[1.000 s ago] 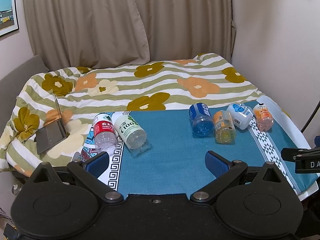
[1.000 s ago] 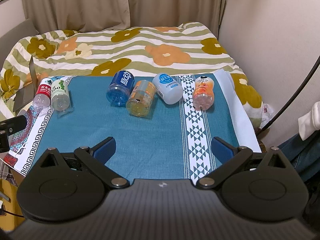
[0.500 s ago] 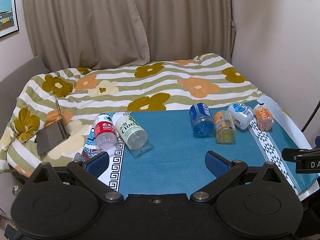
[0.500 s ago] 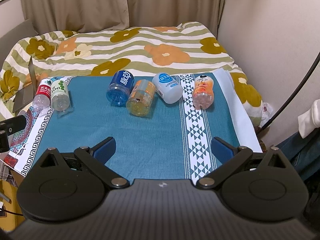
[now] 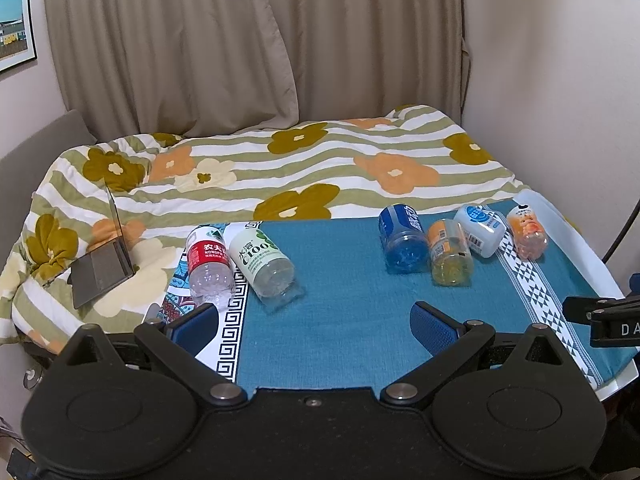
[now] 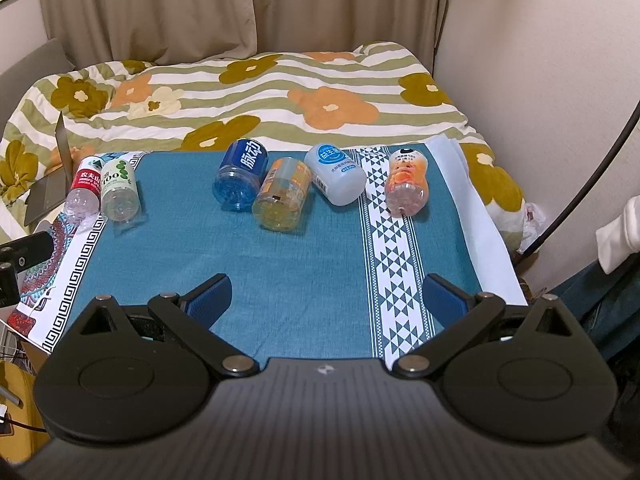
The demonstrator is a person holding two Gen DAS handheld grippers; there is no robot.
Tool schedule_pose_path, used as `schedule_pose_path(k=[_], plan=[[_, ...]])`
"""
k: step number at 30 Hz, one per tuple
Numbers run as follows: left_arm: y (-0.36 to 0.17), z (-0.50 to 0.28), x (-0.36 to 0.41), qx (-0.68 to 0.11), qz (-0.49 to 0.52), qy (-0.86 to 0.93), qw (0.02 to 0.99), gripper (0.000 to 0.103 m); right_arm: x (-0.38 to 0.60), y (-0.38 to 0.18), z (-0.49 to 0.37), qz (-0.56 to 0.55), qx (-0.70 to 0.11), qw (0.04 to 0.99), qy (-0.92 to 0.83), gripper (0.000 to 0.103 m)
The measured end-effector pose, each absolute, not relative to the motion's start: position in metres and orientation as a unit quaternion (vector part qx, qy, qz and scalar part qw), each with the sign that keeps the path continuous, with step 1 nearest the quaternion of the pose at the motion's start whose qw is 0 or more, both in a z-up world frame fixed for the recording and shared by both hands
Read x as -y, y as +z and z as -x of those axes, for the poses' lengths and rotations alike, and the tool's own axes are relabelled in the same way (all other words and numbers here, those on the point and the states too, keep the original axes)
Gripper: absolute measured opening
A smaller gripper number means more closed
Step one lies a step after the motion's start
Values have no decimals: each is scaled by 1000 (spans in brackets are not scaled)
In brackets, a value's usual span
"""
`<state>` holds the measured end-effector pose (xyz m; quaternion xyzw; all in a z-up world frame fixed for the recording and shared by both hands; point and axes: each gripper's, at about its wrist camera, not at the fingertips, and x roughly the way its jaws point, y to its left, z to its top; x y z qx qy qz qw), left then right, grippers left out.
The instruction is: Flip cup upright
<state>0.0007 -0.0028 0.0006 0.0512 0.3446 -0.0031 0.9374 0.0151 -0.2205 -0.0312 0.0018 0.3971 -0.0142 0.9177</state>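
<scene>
Several drink bottles lie on their sides on a teal tablecloth (image 5: 340,320). At the left lie a red-label bottle (image 5: 208,268) and a green-white bottle (image 5: 264,268). At the right lie a blue bottle (image 5: 402,238), an orange-label bottle (image 5: 448,252), a white bottle (image 5: 480,230) and an orange bottle (image 5: 527,232). The right wrist view shows the same: red-label (image 6: 85,188), green-white (image 6: 119,190), blue (image 6: 241,180), orange-label (image 6: 282,194), white (image 6: 335,179), orange (image 6: 407,187). My left gripper (image 5: 314,322) and right gripper (image 6: 328,296) are open and empty, near the table's front edge.
A flowered striped duvet (image 5: 280,168) covers the bed behind the table. An open laptop (image 5: 104,264) sits on it at the left. Curtains and a wall stand behind and at the right. The right gripper's edge (image 5: 608,316) shows at the left view's right side.
Both grippers have shifted only slightly; the bottles have not moved. Both grippers stay open.
</scene>
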Motion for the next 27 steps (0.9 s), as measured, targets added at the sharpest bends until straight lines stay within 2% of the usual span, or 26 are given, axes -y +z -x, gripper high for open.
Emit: schedule_pose_path(k=[27], plan=[[3, -3, 5, -342, -56, -4, 938, 103, 218, -34, -17, -1, -398, 917, -12, 103]])
